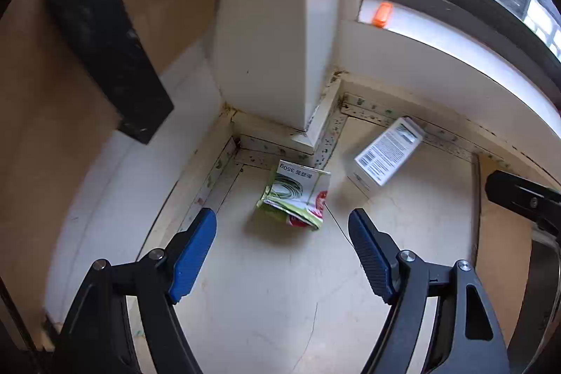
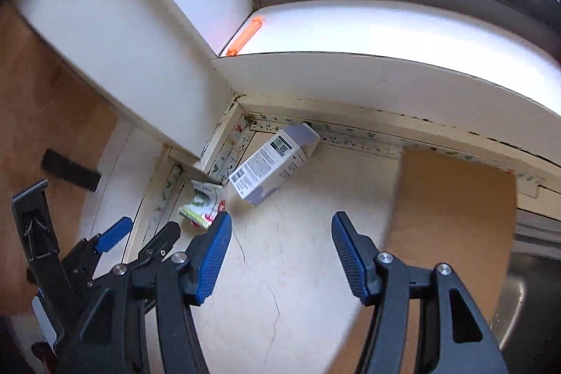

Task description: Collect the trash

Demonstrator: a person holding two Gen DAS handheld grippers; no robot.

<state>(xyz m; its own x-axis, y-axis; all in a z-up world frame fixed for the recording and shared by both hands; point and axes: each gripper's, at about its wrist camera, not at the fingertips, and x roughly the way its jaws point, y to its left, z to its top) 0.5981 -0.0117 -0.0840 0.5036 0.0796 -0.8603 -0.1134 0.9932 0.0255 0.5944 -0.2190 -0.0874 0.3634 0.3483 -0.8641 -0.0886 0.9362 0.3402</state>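
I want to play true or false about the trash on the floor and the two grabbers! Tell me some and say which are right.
1. The crumpled green wrapper lies on the floor. True.
2. The white box is standing on the window ledge. False: it lies on the floor, below the ledge.
3. The left gripper is open and empty. True.
4. The right gripper is squeezing the box. False: it is open, holding nothing.
5. An orange thing lies on the ledge. True.
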